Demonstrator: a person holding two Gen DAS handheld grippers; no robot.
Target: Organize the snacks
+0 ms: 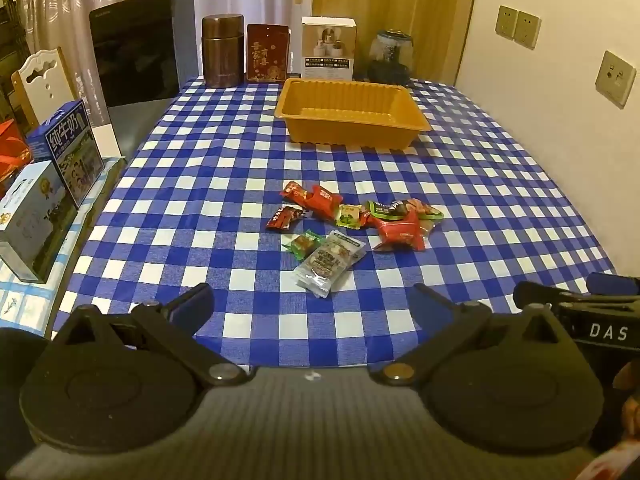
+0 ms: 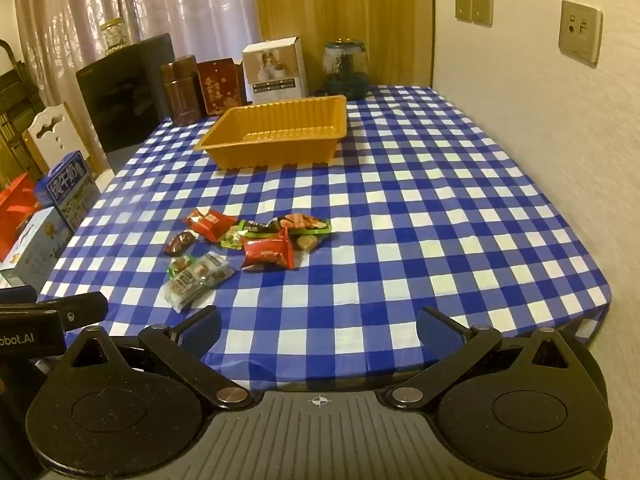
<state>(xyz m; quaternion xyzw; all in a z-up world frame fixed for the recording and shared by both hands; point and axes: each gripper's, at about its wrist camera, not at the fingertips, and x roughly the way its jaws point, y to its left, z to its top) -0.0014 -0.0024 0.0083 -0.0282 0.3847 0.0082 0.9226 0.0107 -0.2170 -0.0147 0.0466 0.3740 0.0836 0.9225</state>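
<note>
Left wrist view shows the snack packets clustered mid-table on the checked cloth, well short of the empty yellow tray, with left gripper and right gripper both spread wide, holding nothing.

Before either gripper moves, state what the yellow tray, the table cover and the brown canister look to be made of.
Yellow tray: thin moulded plastic, semi-gloss; its walls are ribbed and its rim is a thin flange.
Table cover: probably vinyl or oilcloth; the blue and white checks carry a slight sheen and it lies smooth.
Brown canister: likely metal; streaky vertical highlights, though lacquered plastic is possible.
</note>
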